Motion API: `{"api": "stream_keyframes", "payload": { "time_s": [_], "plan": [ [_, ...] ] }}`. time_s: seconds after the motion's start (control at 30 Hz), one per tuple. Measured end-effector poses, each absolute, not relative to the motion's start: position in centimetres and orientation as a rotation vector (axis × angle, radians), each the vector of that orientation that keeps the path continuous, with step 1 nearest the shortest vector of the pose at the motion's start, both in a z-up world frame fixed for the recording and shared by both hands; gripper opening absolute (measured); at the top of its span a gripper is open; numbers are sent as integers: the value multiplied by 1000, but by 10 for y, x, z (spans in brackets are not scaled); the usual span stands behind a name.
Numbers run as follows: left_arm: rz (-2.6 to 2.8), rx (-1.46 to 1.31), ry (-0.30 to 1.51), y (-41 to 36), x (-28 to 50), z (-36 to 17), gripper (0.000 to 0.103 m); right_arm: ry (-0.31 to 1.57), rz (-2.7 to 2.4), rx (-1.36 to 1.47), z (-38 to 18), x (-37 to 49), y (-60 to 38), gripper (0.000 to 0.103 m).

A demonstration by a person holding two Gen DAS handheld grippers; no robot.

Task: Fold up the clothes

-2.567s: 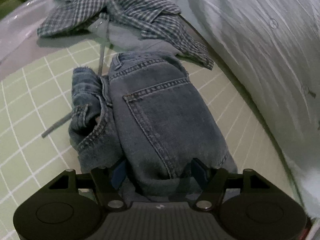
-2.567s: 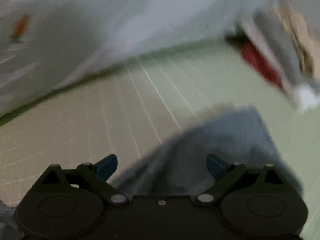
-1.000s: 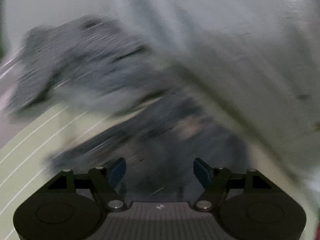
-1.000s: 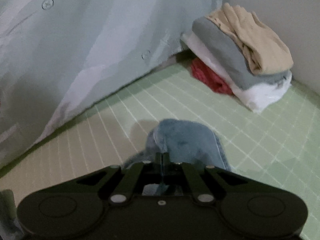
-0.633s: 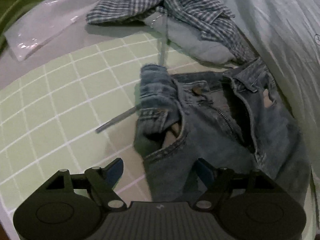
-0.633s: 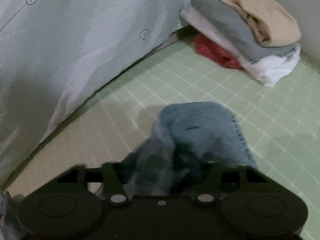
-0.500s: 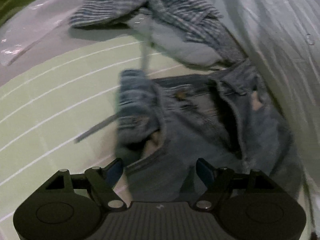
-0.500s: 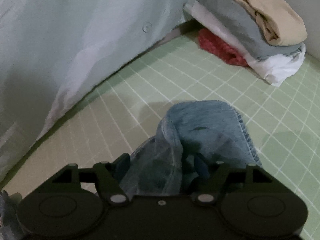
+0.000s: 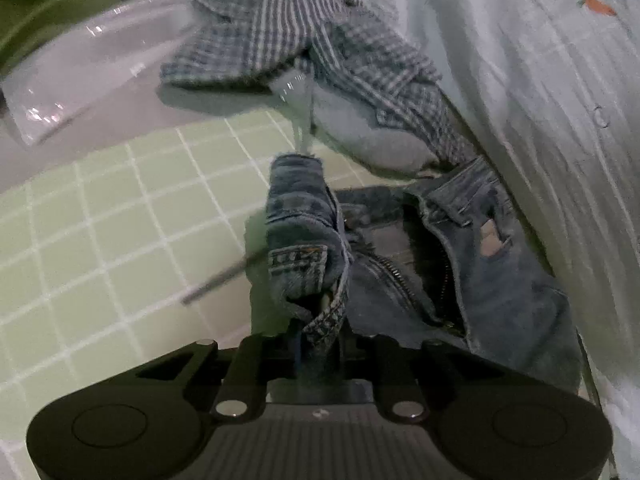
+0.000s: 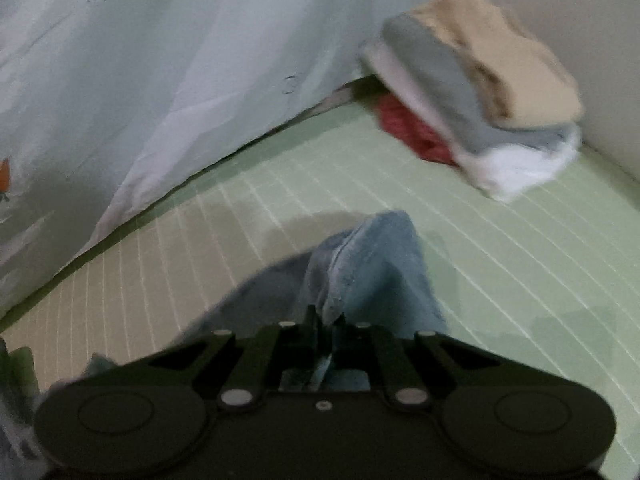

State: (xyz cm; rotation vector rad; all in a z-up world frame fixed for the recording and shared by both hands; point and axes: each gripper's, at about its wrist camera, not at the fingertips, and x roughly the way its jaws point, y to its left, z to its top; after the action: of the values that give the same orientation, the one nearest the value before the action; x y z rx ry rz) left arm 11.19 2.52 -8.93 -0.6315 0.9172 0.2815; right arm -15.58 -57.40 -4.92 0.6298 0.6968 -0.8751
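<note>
Jeans [image 9: 400, 264] — pinched in both grippers

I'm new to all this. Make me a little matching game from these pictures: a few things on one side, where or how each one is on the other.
Things:
1. jeans
2. checked shirt
3. folded clothes stack
4. left gripper

States:
A. piled in the far corner by the wall
B. crumpled beyond the jeans
C. fly open, lying on the green grid mat
D. shut on denim

Pairs: 1-C, 2-B, 3-A, 4-D

Both grippers' jaws clamped tight
</note>
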Motion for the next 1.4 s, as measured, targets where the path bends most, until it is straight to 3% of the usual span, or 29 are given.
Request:
{"api": "stream_keyframes", "payload": {
  "time_s": [0.33, 0.47, 0.5, 0.53, 0.57, 0.67, 0.7, 0.77, 0.8, 0.93, 1.13, 1.4],
  "plan": [
    [374, -488, 899, 79, 37, -66, 18, 857, -809, 731, -82, -266, -497, 6],
    [356, -400, 917, 68, 20, -60, 26, 842, -754, 699, -74, -275, -495, 12],
    [365, -380, 909, 62, 18, -57, 31, 828, -753, 680, -69, -275, -497, 14],
    [374, -361, 901, 56, 16, -54, 35, 810, -757, 653, -63, -275, -499, 23],
    [371, -359, 889, 51, 16, -51, 45, 792, -761, 626, -57, -275, -501, 33],
    [324, -341, 850, 27, 11, -41, 71, 710, -770, 553, -36, -270, -516, 40],
    [309, -335, 837, 19, 10, -37, 77, 687, -768, 536, -31, -266, -522, 42],
    [260, -311, 866, -4, 14, -44, 82, 656, -758, 506, -25, -257, -535, 57],
    [236, -299, 880, -15, 17, -47, 86, 649, -750, 494, -25, -251, -543, 60],
    [137, -250, 936, -61, 26, -60, 88, 680, -736, 480, -35, -224, -580, 78],
    [92, -204, 1079, -109, 50, -98, 89, 776, -743, 415, -60, -192, -642, 83],
    [161, -95, 1180, -132, 72, -118, 98, 982, -613, 459, -107, -161, -709, 83]
  ]
}}
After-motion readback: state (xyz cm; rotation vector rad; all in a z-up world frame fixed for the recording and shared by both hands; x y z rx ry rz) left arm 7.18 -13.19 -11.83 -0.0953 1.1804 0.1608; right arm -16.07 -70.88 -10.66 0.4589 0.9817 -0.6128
